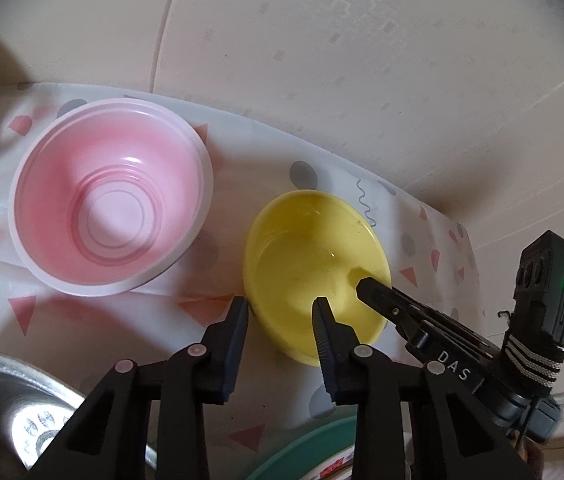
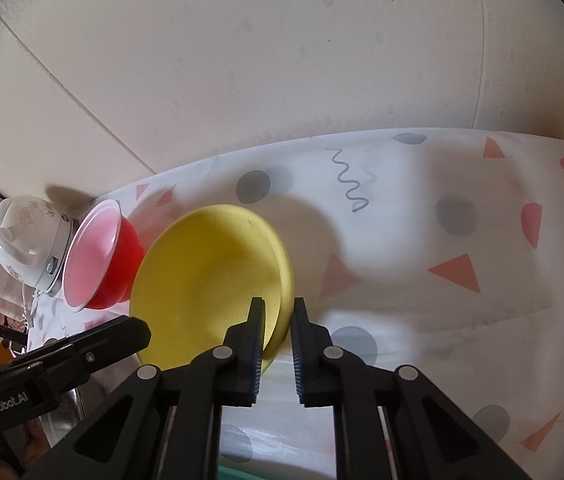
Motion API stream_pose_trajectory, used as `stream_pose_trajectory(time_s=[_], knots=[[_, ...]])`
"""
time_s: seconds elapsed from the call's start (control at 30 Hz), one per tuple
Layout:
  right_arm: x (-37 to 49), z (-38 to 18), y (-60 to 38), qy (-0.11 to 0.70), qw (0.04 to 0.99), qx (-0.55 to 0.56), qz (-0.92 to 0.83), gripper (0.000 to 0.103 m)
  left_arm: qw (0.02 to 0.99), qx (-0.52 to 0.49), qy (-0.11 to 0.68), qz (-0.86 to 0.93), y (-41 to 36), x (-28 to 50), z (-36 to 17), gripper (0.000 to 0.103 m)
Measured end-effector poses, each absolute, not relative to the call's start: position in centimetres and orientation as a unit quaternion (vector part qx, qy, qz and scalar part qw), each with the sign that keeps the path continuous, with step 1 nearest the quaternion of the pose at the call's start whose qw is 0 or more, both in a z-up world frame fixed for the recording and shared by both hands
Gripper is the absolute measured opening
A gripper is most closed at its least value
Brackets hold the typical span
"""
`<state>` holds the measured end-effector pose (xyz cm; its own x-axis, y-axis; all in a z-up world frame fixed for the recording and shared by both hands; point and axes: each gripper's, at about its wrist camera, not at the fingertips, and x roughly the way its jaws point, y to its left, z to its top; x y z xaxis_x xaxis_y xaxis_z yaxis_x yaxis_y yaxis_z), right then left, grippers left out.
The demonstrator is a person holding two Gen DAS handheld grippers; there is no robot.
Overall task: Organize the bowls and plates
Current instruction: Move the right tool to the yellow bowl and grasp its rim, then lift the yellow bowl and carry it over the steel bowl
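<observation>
The right hand-held gripper (image 2: pixel 278 312) pinches the yellow bowl's (image 2: pixel 210 276) rim at its 4 o'clock edge, tilting it up off the tabletop (image 2: pixel 422 280). The left hand-held gripper (image 1: pixel 282 308), jaws narrowed, straddles the opposite rim, likely for support. The pink bowl (image 1: pixel 110 200) waits at 9 o'clock.

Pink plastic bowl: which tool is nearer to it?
Left. The left tool straddles the yellow plastic bowl's rim beside the pink plastic bowl; the right tool grips its far side.

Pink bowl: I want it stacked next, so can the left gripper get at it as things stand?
Probably yes: the pink bowl sits open and uncovered on the cloth, nothing between it and the left gripper, whose jaws now straddle the yellow bowl rim.
</observation>
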<state>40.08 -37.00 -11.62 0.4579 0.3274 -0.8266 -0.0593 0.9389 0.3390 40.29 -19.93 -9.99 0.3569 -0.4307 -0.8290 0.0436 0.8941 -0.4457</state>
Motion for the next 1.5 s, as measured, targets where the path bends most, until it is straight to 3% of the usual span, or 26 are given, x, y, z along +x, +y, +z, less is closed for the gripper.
stream_pose_trajectory(time_s=[0.4,0.53,0.67,0.77,0.83,1.5], knots=[[39.4,-11.5,-38.7,0.515,0.836,0.149,0.12,0.012,0.797,-0.146,0.571,-0.133,-21.4,40.2,-11.3,0.032],[39.2,-11.5,-39.0,0.515,0.834,0.156,0.12,0.019,0.8,-0.14,0.567,-0.138,-21.9,40.3,-11.0,0.032],[39.2,-11.4,-39.1,0.508,0.838,0.162,0.118,0.02,0.801,-0.137,0.566,-0.14,-22.2,40.6,-11.2,0.027],[39.1,-11.5,-38.9,0.506,0.842,0.149,0.114,0.016,0.8,-0.141,0.565,-0.141,-22.2,40.7,-11.4,0.026],[38.9,-11.6,-38.9,0.504,0.843,0.148,0.117,0.011,0.805,-0.137,0.56,-0.143,-22.2,40.4,-11.2,0.02],[36.7,-10.6,-38.2,0.497,0.848,0.136,0.122,0.011,0.834,-0.115,0.518,-0.151,-21.9,36.1,-8.6,0.019]])
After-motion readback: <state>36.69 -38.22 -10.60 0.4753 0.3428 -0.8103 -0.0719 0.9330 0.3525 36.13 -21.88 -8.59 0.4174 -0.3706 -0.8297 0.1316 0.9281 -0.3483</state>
